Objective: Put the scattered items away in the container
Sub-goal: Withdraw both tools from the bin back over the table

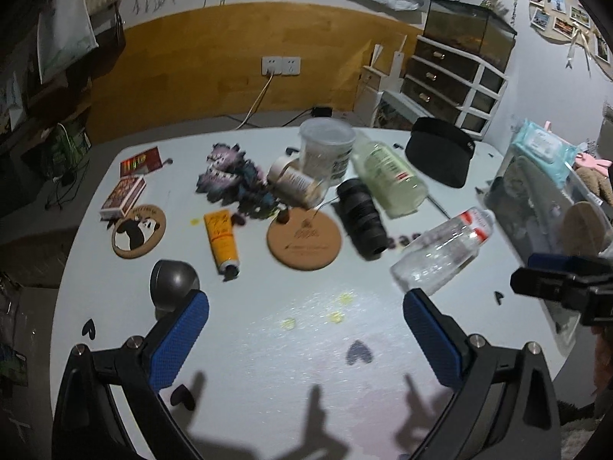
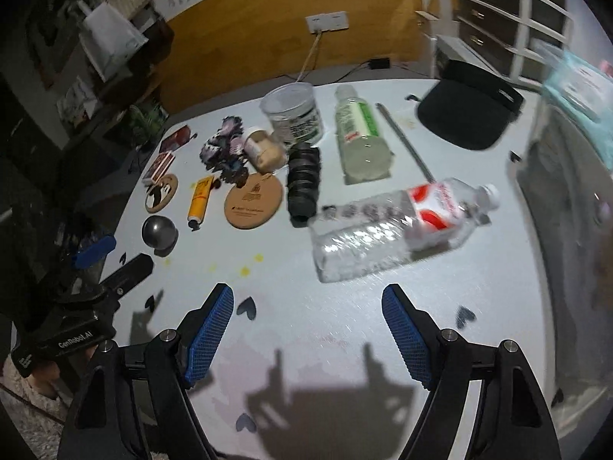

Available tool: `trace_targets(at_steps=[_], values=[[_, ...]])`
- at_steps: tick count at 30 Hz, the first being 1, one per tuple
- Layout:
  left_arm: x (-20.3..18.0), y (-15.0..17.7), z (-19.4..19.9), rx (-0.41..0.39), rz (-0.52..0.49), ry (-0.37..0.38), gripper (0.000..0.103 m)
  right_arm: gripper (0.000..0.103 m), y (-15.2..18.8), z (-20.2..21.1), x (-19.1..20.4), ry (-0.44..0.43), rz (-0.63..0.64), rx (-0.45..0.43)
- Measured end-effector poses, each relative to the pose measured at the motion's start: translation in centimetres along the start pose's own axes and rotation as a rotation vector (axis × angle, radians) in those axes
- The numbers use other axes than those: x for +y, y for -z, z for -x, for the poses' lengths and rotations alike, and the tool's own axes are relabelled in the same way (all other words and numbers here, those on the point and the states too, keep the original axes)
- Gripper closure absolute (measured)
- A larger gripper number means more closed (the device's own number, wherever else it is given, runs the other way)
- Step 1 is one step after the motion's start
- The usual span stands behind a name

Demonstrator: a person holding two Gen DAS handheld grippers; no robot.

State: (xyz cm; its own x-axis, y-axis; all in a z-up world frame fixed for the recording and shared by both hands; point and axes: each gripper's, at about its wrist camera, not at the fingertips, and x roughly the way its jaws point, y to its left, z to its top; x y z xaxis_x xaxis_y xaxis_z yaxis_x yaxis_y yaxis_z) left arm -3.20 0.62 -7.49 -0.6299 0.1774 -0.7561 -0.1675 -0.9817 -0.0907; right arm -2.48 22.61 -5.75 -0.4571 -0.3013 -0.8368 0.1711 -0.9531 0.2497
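Pale grey desk point(image 1: 115, 299), crowded with scattered items, none yet in either hand-held gripper. Left hand-held gripper point(image 1: 306, 329) released, blue pads wide apart at the bottom of the left wrist view, only bare desk between them. Right hand-held gripper point(image 2: 306, 329) also released, nothing between its pads, low in the right wrist view.

Nearest task item: clear water bottle point(image 2: 398, 226) with red label, lying on its side just above the right pads, cap toward the right of the frame. Further up: black ribbed cylinder point(image 2: 302, 184), green-tinted bottle point(image 2: 360, 138) lying flat, cork coaster point(image 2: 253, 201), yellow tube point(image 2: 199, 203), grey ball point(image 2: 159, 232), clear tub point(image 2: 295, 115). Container point(image 1: 544, 207) at the right edge of the left wrist view, translucent, already holding some things; blurred, so exact rim hard to see.

Probably approach stage, nothing picked yet. For a good grasp on the water bottle: come down across the body, not along it, pads on both long sides near the middle. Thin plastic likely to dent and roll, so close gently and squarely. Keep the left one away from the right one's path toward the container. Lift clear of the black cylinder, which lies just beside the bottle's base.
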Motion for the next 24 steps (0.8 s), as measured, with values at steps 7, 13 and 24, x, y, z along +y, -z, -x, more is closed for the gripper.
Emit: trace_targets(at_steps=[7, 13, 24], values=[[1.6, -0.6, -3.9, 0.050, -0.016, 0.030, 0.032, 0.058, -2.1, -4.4, 2.4, -0.009, 0.100, 0.032], [2.1, -2.2, -7.3, 0.068, -0.039, 0.053, 0.036, 0.060, -4.1, -7.9, 3.5, -0.033, 0.131, 0.053], [4.1, -6.1, -16.8, 0.165, -0.012, 0.097, 0.036, 0.060, -5.9, -11.8, 4.2, -0.031, 0.164, 0.098]])
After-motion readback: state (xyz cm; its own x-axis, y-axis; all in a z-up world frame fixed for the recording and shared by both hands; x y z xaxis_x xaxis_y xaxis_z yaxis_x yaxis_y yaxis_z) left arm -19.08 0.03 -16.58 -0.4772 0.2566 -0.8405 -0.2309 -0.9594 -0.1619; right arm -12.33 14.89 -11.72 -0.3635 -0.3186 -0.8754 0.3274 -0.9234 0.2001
